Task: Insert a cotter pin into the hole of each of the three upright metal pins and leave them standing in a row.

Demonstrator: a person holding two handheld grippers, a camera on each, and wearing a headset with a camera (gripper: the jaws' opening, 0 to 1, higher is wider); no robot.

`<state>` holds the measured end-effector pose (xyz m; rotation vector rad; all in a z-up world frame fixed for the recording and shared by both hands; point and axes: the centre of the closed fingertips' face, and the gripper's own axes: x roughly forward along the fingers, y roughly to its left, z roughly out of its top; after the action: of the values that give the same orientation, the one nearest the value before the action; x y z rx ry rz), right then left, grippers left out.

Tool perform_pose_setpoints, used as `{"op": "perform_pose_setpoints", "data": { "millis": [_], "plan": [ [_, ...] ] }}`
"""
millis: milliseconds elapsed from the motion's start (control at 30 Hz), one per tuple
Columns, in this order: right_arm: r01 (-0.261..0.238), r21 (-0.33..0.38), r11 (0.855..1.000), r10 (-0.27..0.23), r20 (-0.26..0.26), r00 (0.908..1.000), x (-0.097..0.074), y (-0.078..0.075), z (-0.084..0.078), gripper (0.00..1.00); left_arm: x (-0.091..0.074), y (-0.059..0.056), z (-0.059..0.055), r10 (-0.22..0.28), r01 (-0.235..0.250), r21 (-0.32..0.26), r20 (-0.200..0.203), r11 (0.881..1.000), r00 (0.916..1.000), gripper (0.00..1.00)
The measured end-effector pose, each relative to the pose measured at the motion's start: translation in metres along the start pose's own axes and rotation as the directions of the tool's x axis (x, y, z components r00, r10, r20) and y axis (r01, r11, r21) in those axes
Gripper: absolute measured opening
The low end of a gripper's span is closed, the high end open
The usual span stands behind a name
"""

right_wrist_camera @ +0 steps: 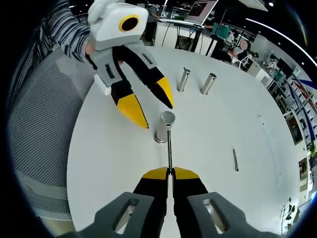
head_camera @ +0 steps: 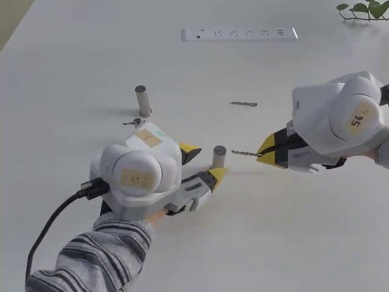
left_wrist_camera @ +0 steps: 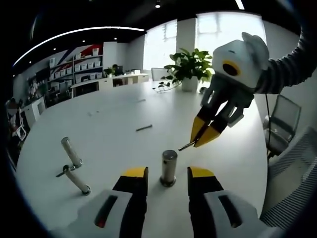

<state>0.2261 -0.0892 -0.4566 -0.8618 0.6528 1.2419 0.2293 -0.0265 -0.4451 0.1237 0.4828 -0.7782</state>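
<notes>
Striped-sleeved arm [head_camera: 91, 258] holds left hand-held gripper [head_camera: 205, 162] over white table [head_camera: 73, 61] with power strip [head_camera: 240, 34].

On the table [head_camera: 91, 61], the nearest metal pin [head_camera: 219, 156] stands between the spread jaws of the left gripper [head_camera: 203, 162]. To its right, the right gripper [head_camera: 265, 152] pinches a cotter pin [head_camera: 244, 153] whose tip lies just beside the pin's top. Behind it to the left stands another metal pin [head_camera: 143, 100], behind it to the right lies a loose cotter pin [head_camera: 244, 104], and far behind it a power strip [head_camera: 240, 34].
</notes>
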Motion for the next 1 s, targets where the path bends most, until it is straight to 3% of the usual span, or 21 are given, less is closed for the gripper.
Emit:
{"op": "perform_pose_setpoints", "data": {
  "millis": [267, 500, 1000],
  "plan": [
    [-0.006, 0.007, 1.0, 0.006, 0.013, 0.9999, 0.006, -0.005, 0.0, 0.0, 0.012, 0.005, -0.008, -0.003, 0.002, -0.054, -0.029, 0.999, 0.9996, 0.24],
    [-0.012, 0.01, 1.0, 0.012, 0.024, 0.9996, 0.009, -0.006, 0.003, 0.0, 0.019, 0.001, -0.014, -0.015, 0.012, -0.063, -0.05, 0.998, 0.9987, 0.21],
    [-0.026, -0.035, 0.999, 0.027, 0.026, 0.9993, 0.01, -0.005, 0.009, 0.0, 0.026, -0.002, -0.013, -0.011, 0.008, -0.083, -0.044, 0.997, 0.999, 0.14]
  ]
}}
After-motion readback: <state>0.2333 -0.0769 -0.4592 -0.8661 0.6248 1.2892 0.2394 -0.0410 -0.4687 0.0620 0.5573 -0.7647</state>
